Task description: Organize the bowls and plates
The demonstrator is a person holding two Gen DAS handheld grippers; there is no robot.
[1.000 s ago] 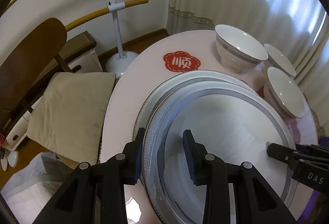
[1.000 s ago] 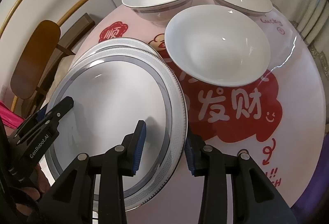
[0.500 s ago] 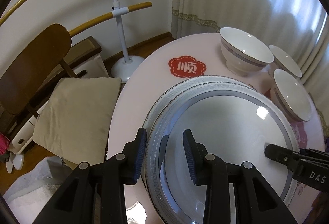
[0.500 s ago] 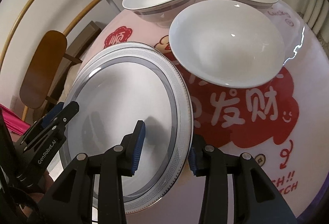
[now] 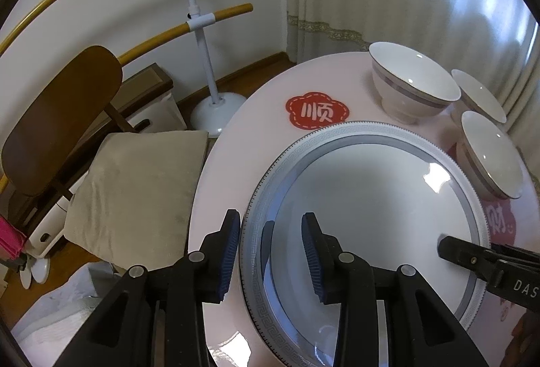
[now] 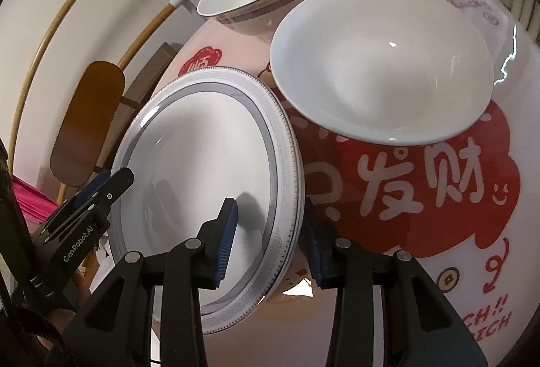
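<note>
On the counter (image 5: 256, 131) | stacked plates (image 5: 371, 212) straddled at opposite rims by left hand-held gripper (image 5: 270, 252) and right hand-held gripper (image 6: 270, 242), jaws spread, pads unpressed | risk: top plate slid off-centre, bowl (image 6: 381, 63) struck.

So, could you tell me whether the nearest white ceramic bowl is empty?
Empty: the nearest white ceramic bowl shows only bare glazed interior.

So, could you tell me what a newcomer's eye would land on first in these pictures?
Most likely the large plate with the grey key-pattern rim, which fills the middle of the table, with the left tongs and right tongs each straddling its rim from opposite sides. Next, the three white bowls clustered beyond it, and the red sticker with white characters under the nearest bowl.
</note>
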